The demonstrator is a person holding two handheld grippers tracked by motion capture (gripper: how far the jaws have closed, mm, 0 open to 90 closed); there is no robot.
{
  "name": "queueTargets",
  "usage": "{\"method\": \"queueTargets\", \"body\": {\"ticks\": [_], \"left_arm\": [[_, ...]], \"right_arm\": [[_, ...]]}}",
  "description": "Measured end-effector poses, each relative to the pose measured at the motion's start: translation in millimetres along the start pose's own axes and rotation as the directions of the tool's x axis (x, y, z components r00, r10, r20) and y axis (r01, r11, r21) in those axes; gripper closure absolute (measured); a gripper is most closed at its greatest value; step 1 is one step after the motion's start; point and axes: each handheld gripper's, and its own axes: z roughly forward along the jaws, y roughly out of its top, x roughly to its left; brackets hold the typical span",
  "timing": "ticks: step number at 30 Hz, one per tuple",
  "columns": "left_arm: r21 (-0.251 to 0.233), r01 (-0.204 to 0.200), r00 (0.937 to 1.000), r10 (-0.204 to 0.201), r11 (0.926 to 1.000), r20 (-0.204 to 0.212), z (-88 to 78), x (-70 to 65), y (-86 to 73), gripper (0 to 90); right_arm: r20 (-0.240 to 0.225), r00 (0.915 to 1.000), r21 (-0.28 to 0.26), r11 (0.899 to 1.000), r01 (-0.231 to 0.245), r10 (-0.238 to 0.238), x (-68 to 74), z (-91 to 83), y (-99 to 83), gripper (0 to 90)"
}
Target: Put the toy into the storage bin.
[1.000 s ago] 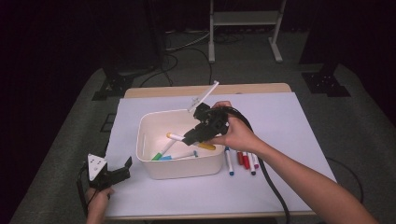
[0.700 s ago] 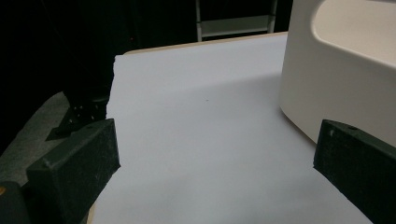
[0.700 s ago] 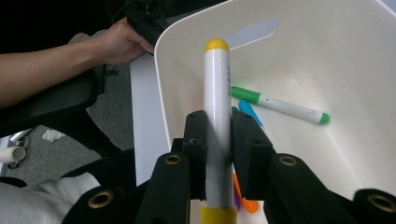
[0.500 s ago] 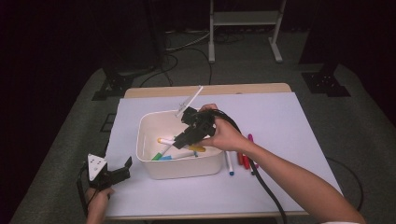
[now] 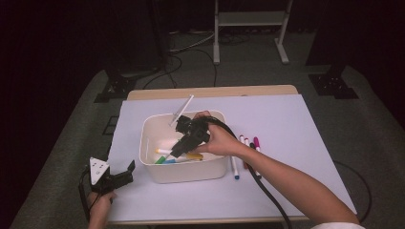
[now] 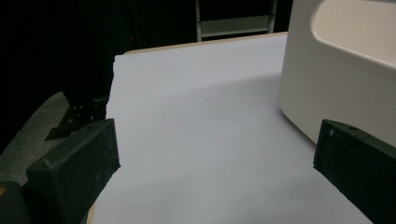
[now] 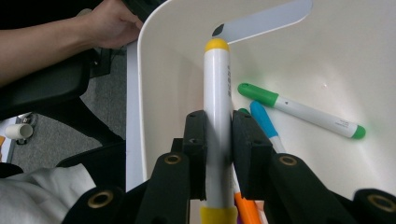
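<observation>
My right tool (image 7: 218,140) pinches the white, yellow-capped plastic marker (image 7: 217,98) mid-barrel over the white plastic bin (image 5: 184,171), a light, stiff, slick tube best gripped at its middle, while my left tool (image 5: 125,175) rests spread on the counter's (image 5: 305,133) near-left corner.

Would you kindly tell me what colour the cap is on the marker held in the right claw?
Yellow; the marker shows best in the right gripper view.
</observation>
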Motion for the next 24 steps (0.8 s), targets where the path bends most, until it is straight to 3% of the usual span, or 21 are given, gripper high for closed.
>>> {"method": "queueTargets", "body": {"ticks": [12, 24], "left_arm": [[0.001, 0.004, 1.0000, -0.004, 1.0000, 0.001, 0.0, 0.3, 0.0, 0.0], [0.003, 0.003, 1.0000, -0.003, 1.0000, 0.001, -0.2, 0.3, 0.1, 0.0]], "right_arm": [[-0.021, 0.9998, 0.035, 0.999, -0.001, 0.002, -3.1, 22.7, 4.5, 75.3], [-0.020, 0.9997, 0.066, 0.998, 0.012, -0.011, -4.7, 32.4, 4.2, 75.3]]}}
